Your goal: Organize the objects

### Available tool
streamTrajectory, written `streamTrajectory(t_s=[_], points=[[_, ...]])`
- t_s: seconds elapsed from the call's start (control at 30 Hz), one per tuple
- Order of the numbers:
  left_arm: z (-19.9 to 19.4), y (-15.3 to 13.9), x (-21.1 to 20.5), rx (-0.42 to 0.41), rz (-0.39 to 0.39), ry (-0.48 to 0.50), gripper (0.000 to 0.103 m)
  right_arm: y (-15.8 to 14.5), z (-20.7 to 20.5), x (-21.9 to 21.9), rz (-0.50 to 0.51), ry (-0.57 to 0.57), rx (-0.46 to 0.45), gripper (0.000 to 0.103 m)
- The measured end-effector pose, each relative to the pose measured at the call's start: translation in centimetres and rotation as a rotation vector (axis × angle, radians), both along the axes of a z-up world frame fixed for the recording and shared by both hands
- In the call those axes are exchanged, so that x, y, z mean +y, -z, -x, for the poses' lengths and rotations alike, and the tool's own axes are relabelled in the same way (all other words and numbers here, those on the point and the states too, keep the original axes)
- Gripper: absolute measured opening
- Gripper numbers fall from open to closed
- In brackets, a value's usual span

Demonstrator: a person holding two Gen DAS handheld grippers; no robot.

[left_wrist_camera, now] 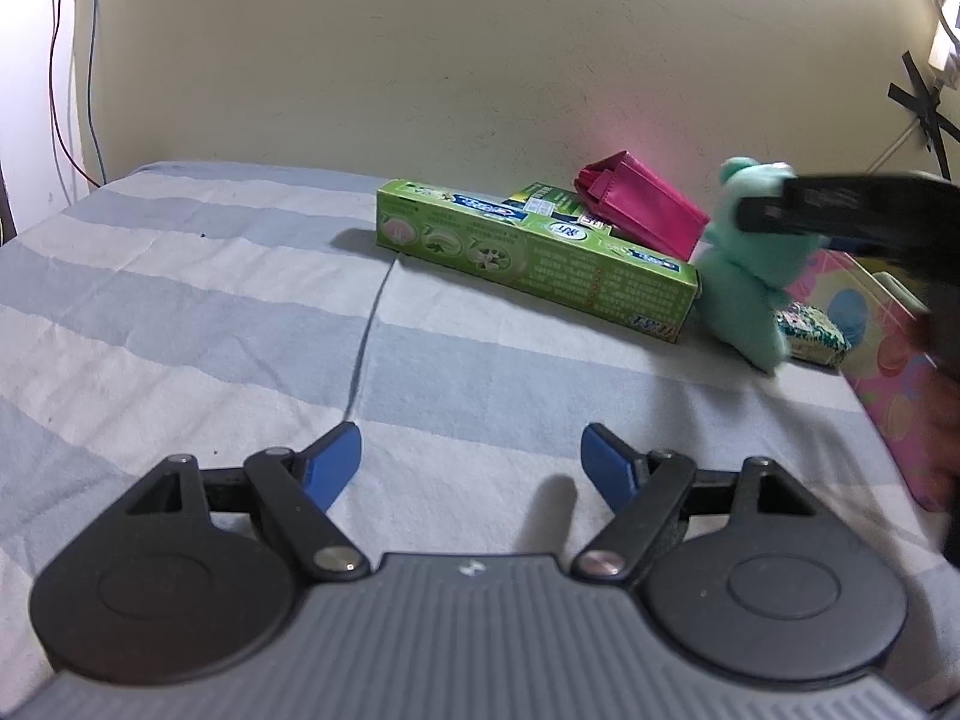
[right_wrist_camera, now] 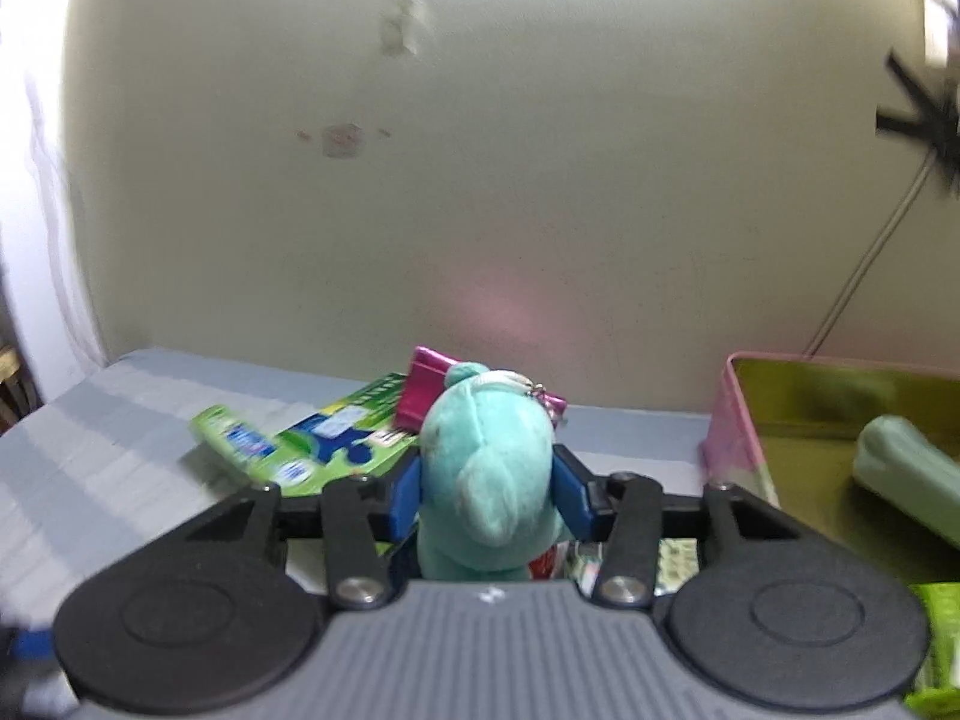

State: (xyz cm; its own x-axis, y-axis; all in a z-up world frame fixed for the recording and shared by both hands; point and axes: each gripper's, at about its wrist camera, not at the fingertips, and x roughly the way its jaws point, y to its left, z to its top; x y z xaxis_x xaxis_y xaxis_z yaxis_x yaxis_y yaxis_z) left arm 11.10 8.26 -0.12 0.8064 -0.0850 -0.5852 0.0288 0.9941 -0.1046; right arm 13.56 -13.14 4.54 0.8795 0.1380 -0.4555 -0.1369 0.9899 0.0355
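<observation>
Seemingly fuzzy teal plush bear (right_wrist_camera: pixel 486 468), pinched in right tool (right_wrist_camera: pixel 487 495)

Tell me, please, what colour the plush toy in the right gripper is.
The plush toy is mint green, clearest in the right wrist view.

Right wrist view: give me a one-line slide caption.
Right gripper shut on a teal plush bear, green boxes behind it and a pink tin at right.
</observation>
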Motion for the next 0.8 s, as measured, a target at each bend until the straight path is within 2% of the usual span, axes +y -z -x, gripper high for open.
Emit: streamTrajectory(t_s=[0.23, 0.33, 0.4, 0.43, 0.6, 0.8], points=[[0.0, 0.0, 0.0, 0.0, -0.001, 0.0, 0.082, 0.7, 11.6, 1.7, 0.264, -0.231, -0.183, 0.046], [0.0, 0.0, 0.0, -0.001, 0.0, 0.0, 0.082, 2.2, 15.7, 2.7, 0.325, -0.349, -0.185, 0.052], [0.1, 0.0, 0.0, -0.001, 0.003, 0.0, 0.082, 2.9, 17.6, 3.1, 0.32, -0.383, -0.19, 0.068], [0.1, 0.0, 0.0, -0.002, 0.006, -0.001, 0.082, 3.1, 18.5, 3.4, 0.319, -0.391, -0.195, 0.08], [0.2, 0.1, 0.0, -0.004, 0.007, 0.0, 0.082, 3.0, 21.0, 3.3, 0.208, -0.42, -0.172, 0.087], [0.2, 0.1, 0.0, -0.004, 0.007, 0.001, 0.082, 2.4, 20.7, 1.5, 0.099, -0.375, -0.13, 0.088]])
